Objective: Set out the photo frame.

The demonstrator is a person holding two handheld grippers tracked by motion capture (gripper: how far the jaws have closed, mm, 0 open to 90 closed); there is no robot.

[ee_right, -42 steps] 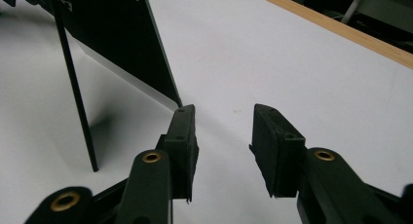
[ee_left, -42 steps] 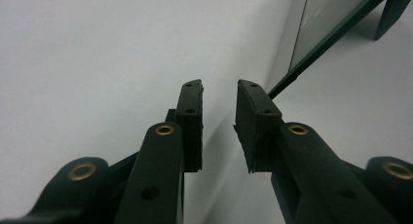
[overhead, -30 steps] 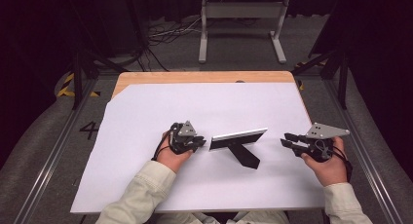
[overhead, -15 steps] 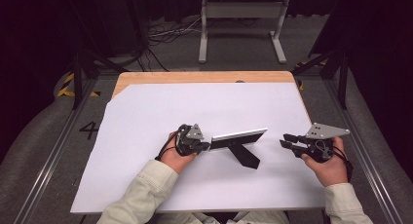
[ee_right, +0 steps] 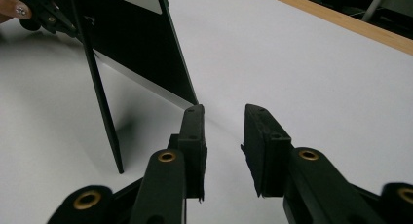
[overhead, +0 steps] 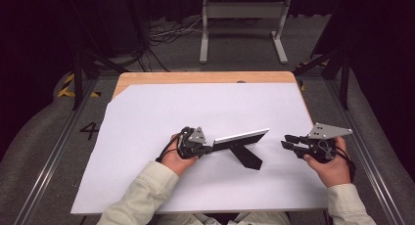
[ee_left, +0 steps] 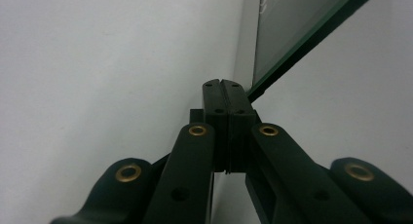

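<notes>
We are seeing the picture frame [overhead: 241, 137] standing on its black prop at the tabletop's [overhead: 147, 117] centre, slightly toward 5 o'clock. The left claw [overhead: 211, 148] is sitting at the frame's 9 o'clock end — jaws having just been closing, now pressed together at that corner, whether pinching it we cannot tell. The right claw [overhead: 288, 142] is hovering at 3 o'clock — jaws partly open, holding nothing.

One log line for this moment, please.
left gripper: shut, tips at left end of black-backed glass photo frame, grip unclear | right gripper: open, empty, clear of frame | frame: standing on white sheet
</notes>
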